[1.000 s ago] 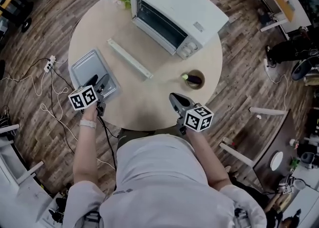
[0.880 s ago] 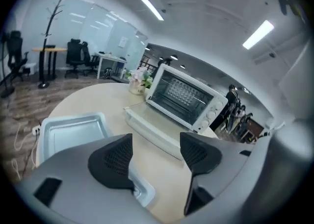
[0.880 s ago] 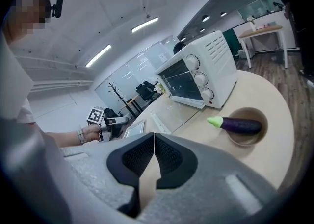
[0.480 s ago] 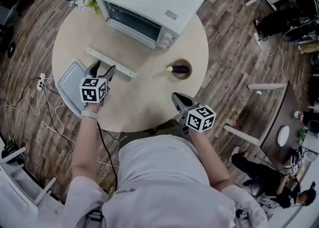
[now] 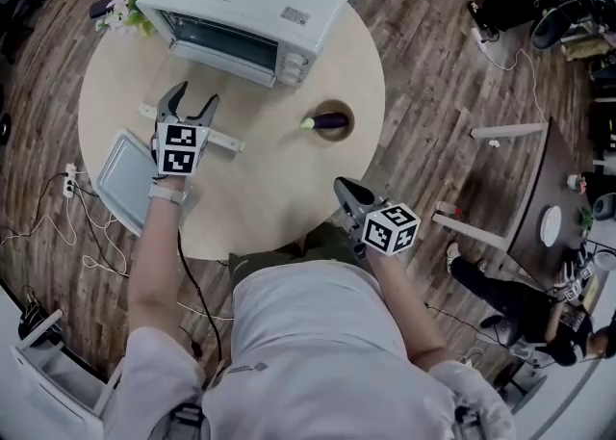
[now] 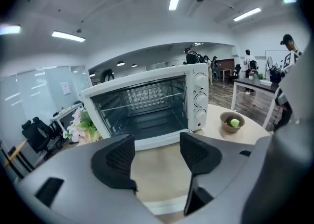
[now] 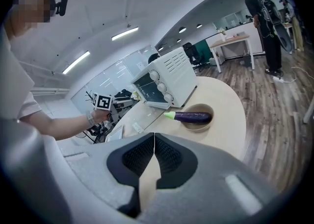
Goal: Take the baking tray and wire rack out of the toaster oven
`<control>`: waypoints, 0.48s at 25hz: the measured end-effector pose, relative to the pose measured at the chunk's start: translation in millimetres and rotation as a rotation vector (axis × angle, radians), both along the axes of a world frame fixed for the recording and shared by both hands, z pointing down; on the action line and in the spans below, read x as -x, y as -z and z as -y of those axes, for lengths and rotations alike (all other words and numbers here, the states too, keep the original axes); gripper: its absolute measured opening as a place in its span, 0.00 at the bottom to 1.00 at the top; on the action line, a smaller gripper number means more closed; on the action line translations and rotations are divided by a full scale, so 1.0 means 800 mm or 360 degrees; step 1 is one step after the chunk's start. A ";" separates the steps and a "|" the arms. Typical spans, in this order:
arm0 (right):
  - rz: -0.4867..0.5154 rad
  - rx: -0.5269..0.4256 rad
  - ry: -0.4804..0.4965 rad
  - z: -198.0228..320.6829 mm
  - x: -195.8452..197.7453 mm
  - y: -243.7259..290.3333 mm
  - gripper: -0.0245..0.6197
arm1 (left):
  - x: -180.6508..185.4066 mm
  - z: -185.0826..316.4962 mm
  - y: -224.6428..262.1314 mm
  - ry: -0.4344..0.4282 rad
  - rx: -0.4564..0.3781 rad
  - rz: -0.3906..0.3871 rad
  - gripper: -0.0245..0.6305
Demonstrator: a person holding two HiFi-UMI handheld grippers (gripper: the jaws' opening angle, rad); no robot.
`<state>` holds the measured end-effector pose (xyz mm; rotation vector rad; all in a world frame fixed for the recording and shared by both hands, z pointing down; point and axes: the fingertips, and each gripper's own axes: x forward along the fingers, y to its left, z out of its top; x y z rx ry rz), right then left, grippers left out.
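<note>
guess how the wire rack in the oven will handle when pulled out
The wire rack looks like thin metal rods, so probably stiff and light. It spans the toaster oven level, so it likely slides straight out, but may snag if tugged unevenly.

Toaster oven (image 5: 245,0) casing showing white, smooth, satin-finish. Wire rack (image 6: 147,102) inside glinting as bare bright metal. Baking tray (image 5: 120,178) appearing dull grey metal. Tabletop (image 5: 279,188) presenting pale, smooth, matt. Floor (image 5: 423,82) showing wood-plank grain. Left gripper (image 6: 156,144) pads (image 6: 117,159) looking black, ribbed, matt. Eggplant (image 7: 192,117) shining glossy.
</note>
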<state>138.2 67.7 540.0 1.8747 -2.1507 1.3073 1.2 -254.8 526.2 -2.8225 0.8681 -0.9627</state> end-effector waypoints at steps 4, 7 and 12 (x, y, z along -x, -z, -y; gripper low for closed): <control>-0.0003 0.0019 -0.0059 -0.007 -0.006 -0.001 0.05 | -0.031 0.023 0.006 -0.0075 -0.0199 0.0022 0.48; -0.0016 0.0047 -0.0106 -0.014 -0.011 -0.004 0.05 | -0.049 0.038 0.003 -0.0116 -0.0295 0.0023 0.48; -0.0024 0.0103 -0.0164 -0.020 -0.014 -0.009 0.05 | -0.075 0.064 -0.002 -0.0176 -0.0436 0.0009 0.44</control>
